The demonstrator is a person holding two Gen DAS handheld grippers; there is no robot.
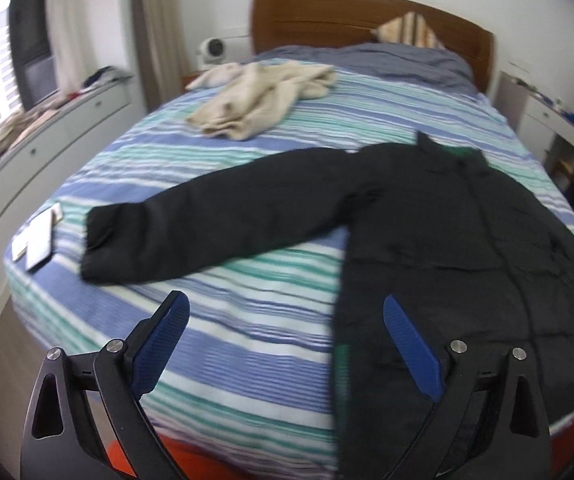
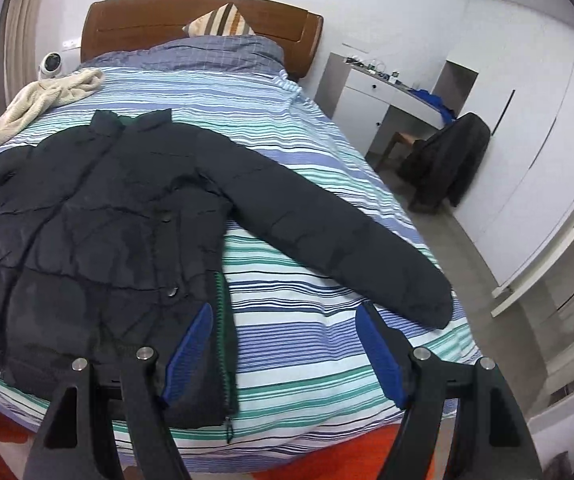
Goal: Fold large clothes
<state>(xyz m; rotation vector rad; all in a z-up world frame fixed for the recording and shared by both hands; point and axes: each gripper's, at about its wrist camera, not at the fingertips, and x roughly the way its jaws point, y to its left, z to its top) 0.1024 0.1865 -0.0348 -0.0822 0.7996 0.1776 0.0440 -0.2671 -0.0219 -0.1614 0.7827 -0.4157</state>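
A black puffer jacket (image 1: 467,232) lies flat on the striped bed (image 1: 247,320), front up, collar toward the headboard, both sleeves spread out. Its left sleeve (image 1: 207,224) reaches toward the bed's left edge; its right sleeve (image 2: 347,240) reaches toward the right edge. My left gripper (image 1: 285,320) is open and empty, above the foot of the bed by the jacket's left hem. My right gripper (image 2: 283,332) is open and empty, above the jacket's right hem (image 2: 207,380), which shows a green lining.
A cream garment (image 1: 263,96) lies crumpled near the pillows, also in the right wrist view (image 2: 43,100). Papers (image 1: 39,240) lie at the bed's left edge. A drawer unit (image 1: 47,128) stands on the left; a desk (image 2: 387,96) and a chair with a dark garment (image 2: 447,156) stand on the right.
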